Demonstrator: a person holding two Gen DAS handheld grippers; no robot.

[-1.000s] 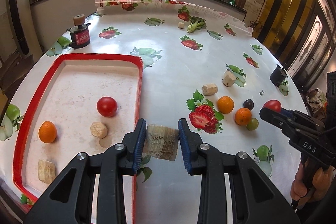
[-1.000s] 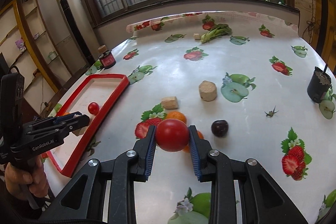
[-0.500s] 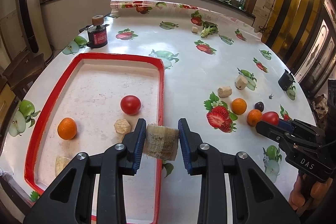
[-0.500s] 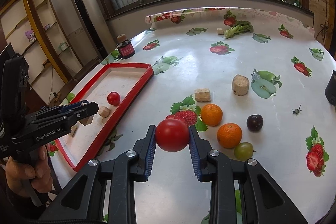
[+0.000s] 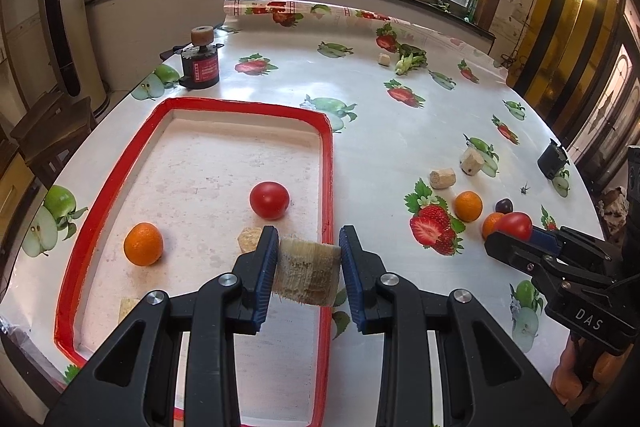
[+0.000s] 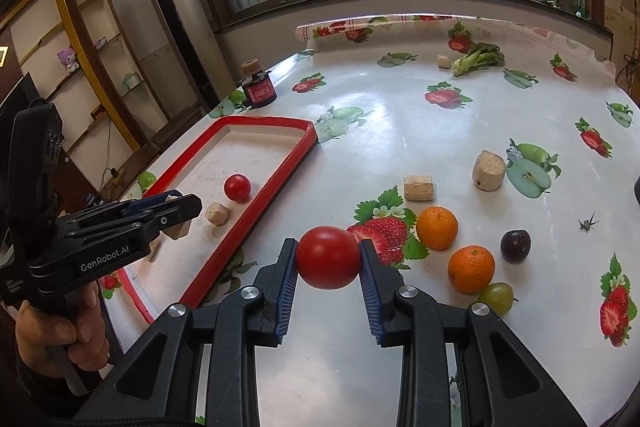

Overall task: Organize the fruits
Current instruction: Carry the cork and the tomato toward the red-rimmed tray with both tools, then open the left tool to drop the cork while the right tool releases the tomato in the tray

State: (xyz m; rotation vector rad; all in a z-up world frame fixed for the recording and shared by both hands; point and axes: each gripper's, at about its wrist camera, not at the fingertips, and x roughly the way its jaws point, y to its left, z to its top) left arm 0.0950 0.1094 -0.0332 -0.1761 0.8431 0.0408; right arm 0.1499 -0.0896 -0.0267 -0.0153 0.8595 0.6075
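The left wrist view looks forward and down along its own fingers, close above the near right rim of the red tray (image 5: 327,187) — the table (image 5: 400,131) runs to the windows at the frame's top. The right wrist view sits further right, facing the same way, with that tray at mid left. Both share the tray, the two oranges (image 6: 437,227) and each other's gripper at the frame edge.
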